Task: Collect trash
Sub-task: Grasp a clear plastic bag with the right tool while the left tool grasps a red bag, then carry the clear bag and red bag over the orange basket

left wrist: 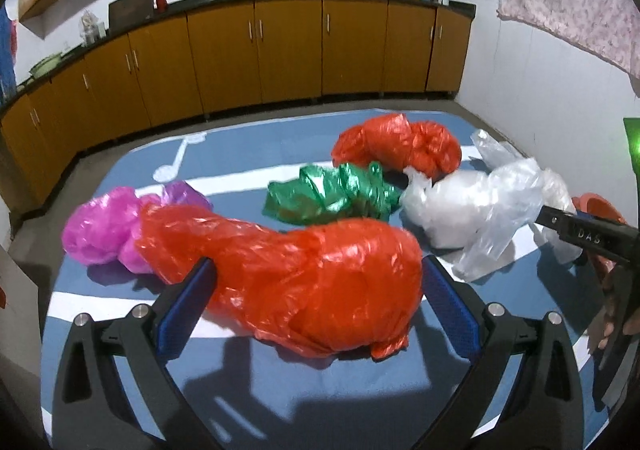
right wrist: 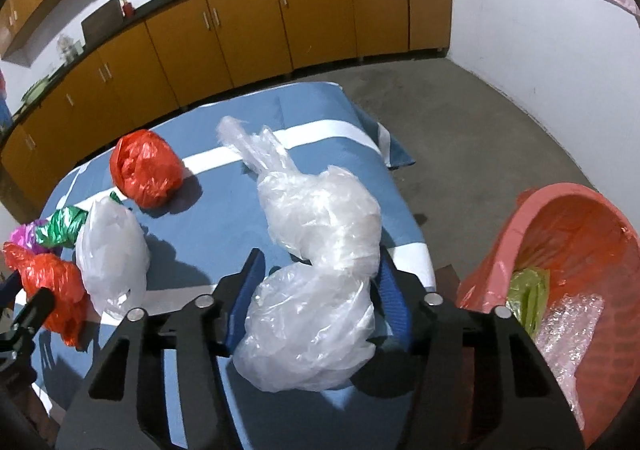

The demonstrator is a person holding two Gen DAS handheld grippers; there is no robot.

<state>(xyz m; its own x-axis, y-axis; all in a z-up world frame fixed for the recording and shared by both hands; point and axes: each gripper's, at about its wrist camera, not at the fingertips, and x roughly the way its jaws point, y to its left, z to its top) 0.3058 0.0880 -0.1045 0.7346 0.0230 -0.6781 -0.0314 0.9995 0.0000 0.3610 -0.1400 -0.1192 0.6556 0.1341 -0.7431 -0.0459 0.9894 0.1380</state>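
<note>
Several stuffed plastic bags lie on a table with a blue cloth (left wrist: 248, 382). My left gripper (left wrist: 320, 278) is open, and a big red bag (left wrist: 312, 282) lies between its blue pads. Behind that are a pink bag (left wrist: 104, 226), a green bag (left wrist: 332, 194), a second red bag (left wrist: 396, 146) and clear bags (left wrist: 472, 210). My right gripper (right wrist: 320, 274) is shut on the narrow waist of a long clear plastic bag (right wrist: 316, 310) near the table's right edge. One of its fingers (left wrist: 560, 220) shows at the right of the left wrist view.
A salmon-pink bin (right wrist: 560, 218) stands on the floor to the right of the table, with bubble wrap and a yellow-green bag inside. Orange cabinets (left wrist: 256, 50) line the far wall. Bare concrete floor (right wrist: 460, 122) lies beyond the table. A person's hand (left wrist: 612, 314) is at the right edge.
</note>
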